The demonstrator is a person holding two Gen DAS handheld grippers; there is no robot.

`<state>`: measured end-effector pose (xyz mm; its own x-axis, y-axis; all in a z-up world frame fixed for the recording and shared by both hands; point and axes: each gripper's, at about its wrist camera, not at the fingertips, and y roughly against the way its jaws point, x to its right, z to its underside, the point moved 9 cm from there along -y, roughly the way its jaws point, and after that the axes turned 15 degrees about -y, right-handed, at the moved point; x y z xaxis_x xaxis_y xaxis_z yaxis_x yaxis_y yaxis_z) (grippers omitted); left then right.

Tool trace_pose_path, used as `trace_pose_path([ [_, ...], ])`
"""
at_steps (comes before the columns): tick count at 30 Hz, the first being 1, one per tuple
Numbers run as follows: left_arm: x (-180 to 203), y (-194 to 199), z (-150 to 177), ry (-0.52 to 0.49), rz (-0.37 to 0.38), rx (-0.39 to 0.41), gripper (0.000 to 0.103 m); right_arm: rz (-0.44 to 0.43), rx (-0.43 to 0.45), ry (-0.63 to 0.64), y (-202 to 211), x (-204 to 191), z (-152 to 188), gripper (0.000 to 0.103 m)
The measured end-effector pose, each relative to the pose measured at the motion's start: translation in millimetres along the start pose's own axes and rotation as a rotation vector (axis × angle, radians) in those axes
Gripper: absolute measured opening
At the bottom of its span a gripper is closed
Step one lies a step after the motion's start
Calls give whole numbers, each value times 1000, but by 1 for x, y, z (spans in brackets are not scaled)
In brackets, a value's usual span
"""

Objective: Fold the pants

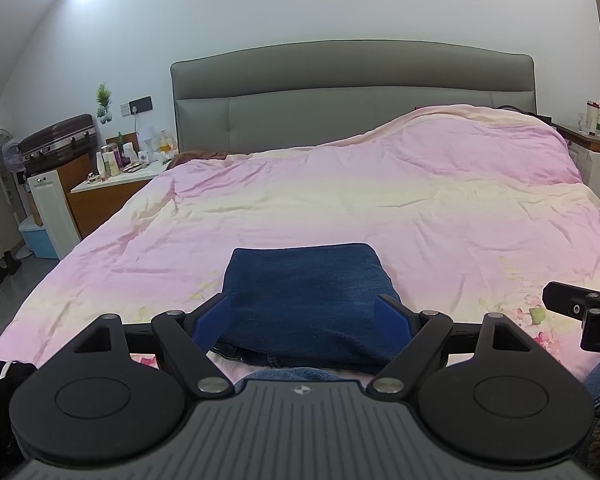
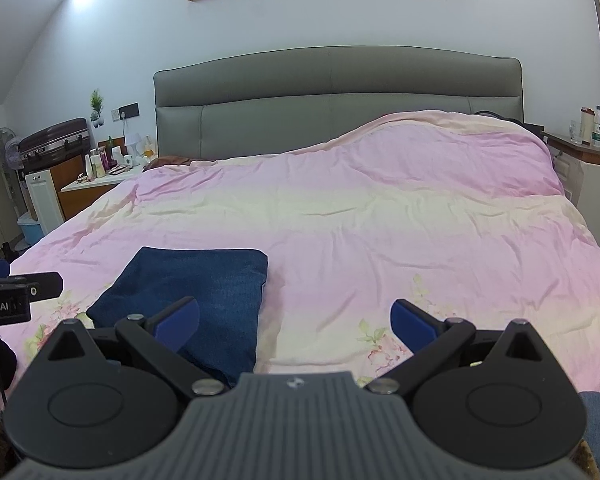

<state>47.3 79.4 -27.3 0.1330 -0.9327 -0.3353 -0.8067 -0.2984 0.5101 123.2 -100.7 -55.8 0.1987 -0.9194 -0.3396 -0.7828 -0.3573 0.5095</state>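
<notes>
The dark blue denim pants point(image 1: 306, 292) lie folded into a compact rectangle on the pink bed cover point(image 1: 340, 208), near its front edge. My left gripper point(image 1: 306, 314) is open and empty, its blue fingers on either side of the near end of the pants. In the right wrist view the pants point(image 2: 192, 292) lie to the left. My right gripper point(image 2: 296, 320) is open and empty over the bed cover point(image 2: 360, 240), to the right of the pants; its left finger point(image 2: 180, 316) overlaps their edge. The left gripper also shows at that view's left edge point(image 2: 16, 292).
A grey padded headboard point(image 1: 352, 92) stands at the back. The cover bulges at the back right point(image 1: 480, 140). A bedside table with several bottles point(image 1: 120, 164) and a suitcase point(image 1: 58, 140) stand on the left. A shelf with bottles point(image 1: 592, 128) is at the right.
</notes>
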Motion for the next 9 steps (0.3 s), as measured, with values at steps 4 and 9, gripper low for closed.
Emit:
trace_pose_path([
  [4,2,0,-1,-6,3,4,95,0,-8,-2,-2,1,1,98],
  [9,4,1,0,-9,3,9,95,-2,-19,-10,-3,2,1,98],
])
